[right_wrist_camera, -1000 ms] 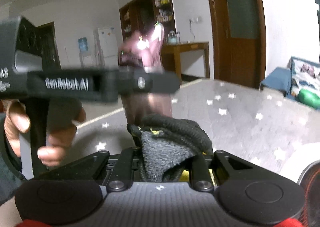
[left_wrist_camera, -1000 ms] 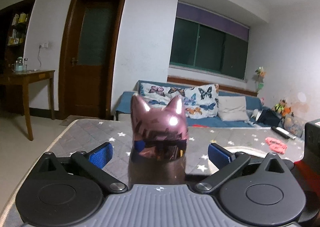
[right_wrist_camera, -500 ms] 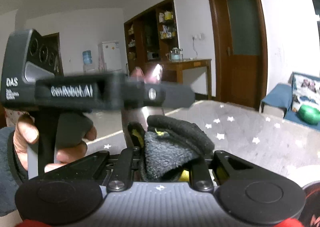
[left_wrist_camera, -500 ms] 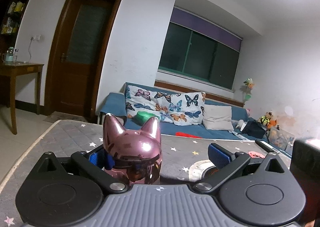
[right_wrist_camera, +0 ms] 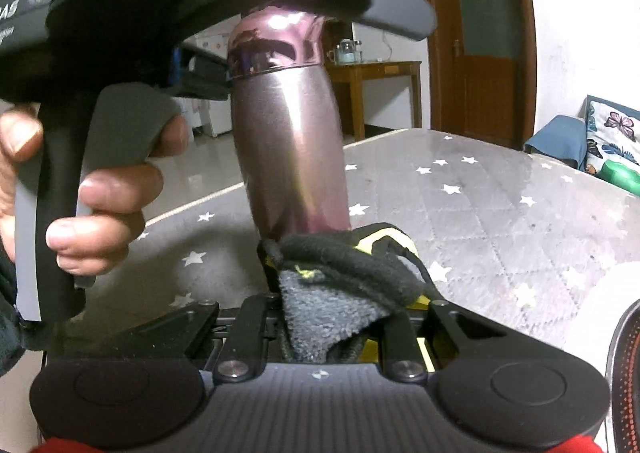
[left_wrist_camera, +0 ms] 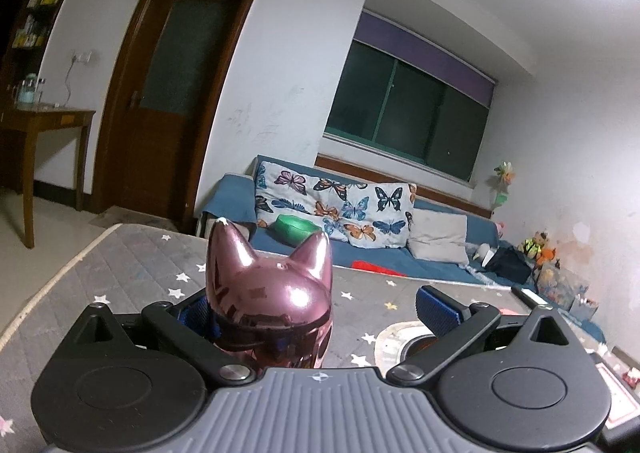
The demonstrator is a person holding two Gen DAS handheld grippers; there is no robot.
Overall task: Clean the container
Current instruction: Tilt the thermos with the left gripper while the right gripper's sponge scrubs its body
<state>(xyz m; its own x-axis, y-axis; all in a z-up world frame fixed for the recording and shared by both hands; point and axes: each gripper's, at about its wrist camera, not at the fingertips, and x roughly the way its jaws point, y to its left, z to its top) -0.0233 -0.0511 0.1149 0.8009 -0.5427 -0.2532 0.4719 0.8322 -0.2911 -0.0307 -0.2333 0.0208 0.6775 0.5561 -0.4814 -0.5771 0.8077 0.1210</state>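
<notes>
Clearly the left gripper point(left_wrist_camera: 316, 303) stands wide open, its left pad beside the cat-eared pink flask point(left_wrist_camera: 270, 301), the right pad well clear. That polished metal looks rigid and slippery, best clamped below the lid seam. Ahead of the right gripper point(right_wrist_camera: 340, 317), clamped on a soft dark cloth point(right_wrist_camera: 336, 293), the cloth touches the flask's lower body.

Black gripper point(left_wrist_camera: 316, 309), blue pads point(left_wrist_camera: 434, 309), dark sleeve point(right_wrist_camera: 8, 333).

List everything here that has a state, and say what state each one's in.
pink cat-ear bottle: upright, cap on, lifted off the table.
left gripper: open, bottle against one finger.
right gripper: shut on the cloth.
dark cloth: bunched, touching the bottle's base.
wooden door: closed.
</notes>
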